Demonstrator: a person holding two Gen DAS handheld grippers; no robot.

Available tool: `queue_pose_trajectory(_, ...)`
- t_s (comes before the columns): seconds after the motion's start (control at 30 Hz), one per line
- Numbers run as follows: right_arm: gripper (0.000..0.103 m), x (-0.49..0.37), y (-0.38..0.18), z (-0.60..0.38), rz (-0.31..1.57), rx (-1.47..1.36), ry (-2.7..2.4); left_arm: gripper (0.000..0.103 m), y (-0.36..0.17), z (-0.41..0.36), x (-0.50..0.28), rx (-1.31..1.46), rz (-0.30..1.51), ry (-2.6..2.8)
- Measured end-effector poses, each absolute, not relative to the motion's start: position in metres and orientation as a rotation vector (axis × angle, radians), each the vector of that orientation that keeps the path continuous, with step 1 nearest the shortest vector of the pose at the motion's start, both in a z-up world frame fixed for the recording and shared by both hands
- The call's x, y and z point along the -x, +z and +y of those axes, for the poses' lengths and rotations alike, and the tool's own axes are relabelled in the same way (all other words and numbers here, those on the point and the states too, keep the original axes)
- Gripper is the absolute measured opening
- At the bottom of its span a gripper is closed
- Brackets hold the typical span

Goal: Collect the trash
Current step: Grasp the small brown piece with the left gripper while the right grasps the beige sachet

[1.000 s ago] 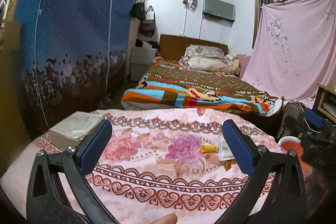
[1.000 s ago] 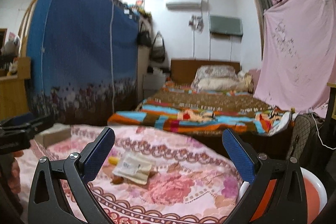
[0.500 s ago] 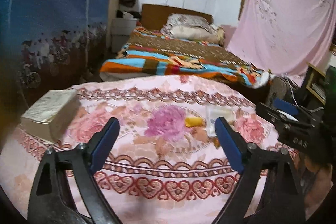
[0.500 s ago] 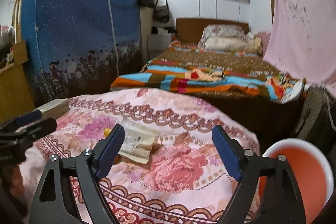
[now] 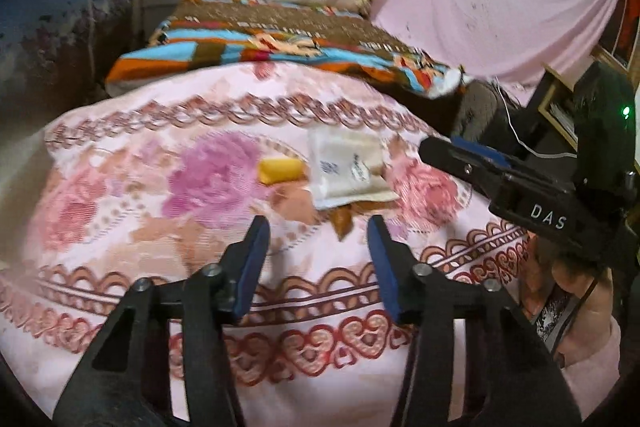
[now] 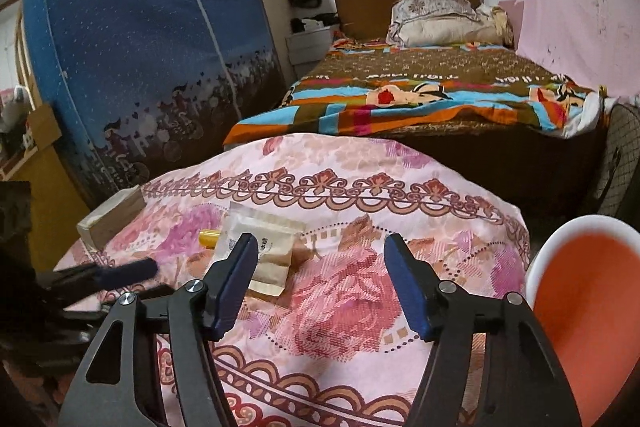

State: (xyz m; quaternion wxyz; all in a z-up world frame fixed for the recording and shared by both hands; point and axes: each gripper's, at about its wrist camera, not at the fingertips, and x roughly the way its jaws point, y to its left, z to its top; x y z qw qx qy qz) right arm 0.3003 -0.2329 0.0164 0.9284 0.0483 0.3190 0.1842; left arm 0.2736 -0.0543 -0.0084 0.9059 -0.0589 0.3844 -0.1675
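Your left gripper (image 5: 316, 259) and right gripper (image 6: 320, 283) both hover with jaws wide and empty. On the bench, the flat white-and-tan paper packet (image 5: 348, 167) looks light and limp; pinch it at an edge. Just left of the packet lies a small yellow piece (image 5: 280, 170), probably light.
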Motion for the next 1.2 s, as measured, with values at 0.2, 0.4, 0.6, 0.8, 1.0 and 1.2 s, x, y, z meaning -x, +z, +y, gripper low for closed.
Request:
queue_pose_trajectory(0.2,0.064,-0.302,0.015,-0.235,0.667,-0.117,0.381,0.017,-0.018,-0.074,-0.289,0.068,0.871,-0.348)
queue_pose_trajectory(0.4,0.064,-0.304,0.014,-0.234,0.673,-0.116,0.382,0.000,-0.019,-0.079,-0.292,0.054,0.877,-0.347)
queue_pose_trajectory(0.6,0.064,-0.305,0.013,-0.232,0.683,-0.109,0.385,0.000,-0.016,-0.068,-0.284,0.089,0.852,-0.326)
queue_pose_trajectory(0.8,0.065,-0.308,0.009,-0.223,0.715,-0.073,0.394,0.000,-0.014,-0.031,-0.274,0.193,0.816,-0.200)
queue_pose_trajectory(1.0,0.066,-0.316,0.003,-0.205,0.778,-0.052,0.448,0.000,-0.012,0.002,-0.265,0.313,0.743,-0.079)
queue_pose_trajectory(1.2,0.075,-0.321,0.003,-0.181,0.788,-0.037,0.473,0.000,-0.013,0.019,-0.259,0.396,0.698,-0.022)
